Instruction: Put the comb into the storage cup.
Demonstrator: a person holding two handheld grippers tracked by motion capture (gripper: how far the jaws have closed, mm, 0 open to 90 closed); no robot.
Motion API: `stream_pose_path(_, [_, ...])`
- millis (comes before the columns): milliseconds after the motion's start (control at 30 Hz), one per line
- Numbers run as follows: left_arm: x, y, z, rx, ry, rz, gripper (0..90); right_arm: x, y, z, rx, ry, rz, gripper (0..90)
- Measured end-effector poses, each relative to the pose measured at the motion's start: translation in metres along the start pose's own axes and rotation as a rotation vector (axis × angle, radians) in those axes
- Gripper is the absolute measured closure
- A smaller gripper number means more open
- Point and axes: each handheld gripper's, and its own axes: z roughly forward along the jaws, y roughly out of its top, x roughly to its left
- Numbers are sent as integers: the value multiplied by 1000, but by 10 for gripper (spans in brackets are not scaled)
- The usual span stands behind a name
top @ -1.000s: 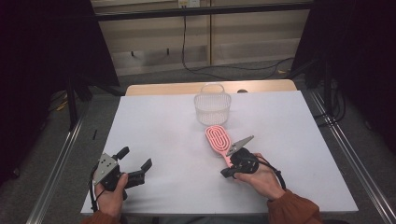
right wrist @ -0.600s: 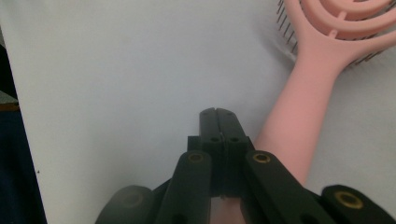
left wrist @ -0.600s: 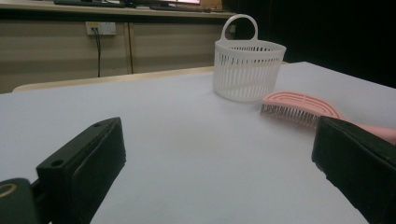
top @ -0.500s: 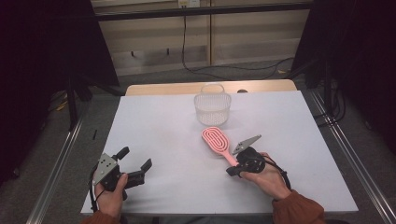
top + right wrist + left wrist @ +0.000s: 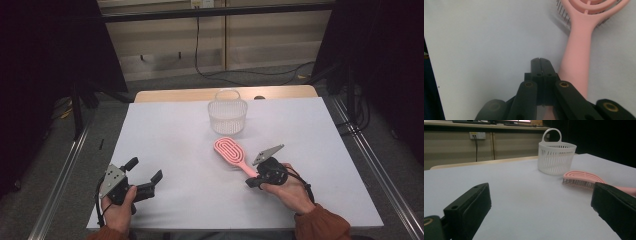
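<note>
The pink hairbrush [image 5: 231, 151] lies flat on the tabletop [image 5: 175, 130], just short of the white basket [image 5: 228, 116]. My right tongs [image 5: 541, 63] are pressed together beside its handle, gripping nothing; my left tongs [image 5: 145, 176] wait spread, well apart, likely in reserve.

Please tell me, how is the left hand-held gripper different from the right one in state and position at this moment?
The left hand-held gripper has its jaws wide apart over bare table; the right hand-held gripper has its jaws pressed together. The left is far from the pink hairbrush; the right lies beside its handle. Both are black, each held in one hand.
</note>
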Motion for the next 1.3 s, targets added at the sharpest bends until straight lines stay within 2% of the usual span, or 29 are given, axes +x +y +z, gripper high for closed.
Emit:
stream_pose_path(567, [0, 0, 0, 2, 0, 4, 27, -10, -5, -9, -20, -27, 26, 900])
stream_pose_path(1000, [0, 0, 1, 0, -4, 2, 27, -13, -6, -10, -20, -43, 24, 900])
stream_pose_path(1300, [0, 0, 0, 1, -8, 0, 28, -11, -6, -10, -42, -25, 13, 900])
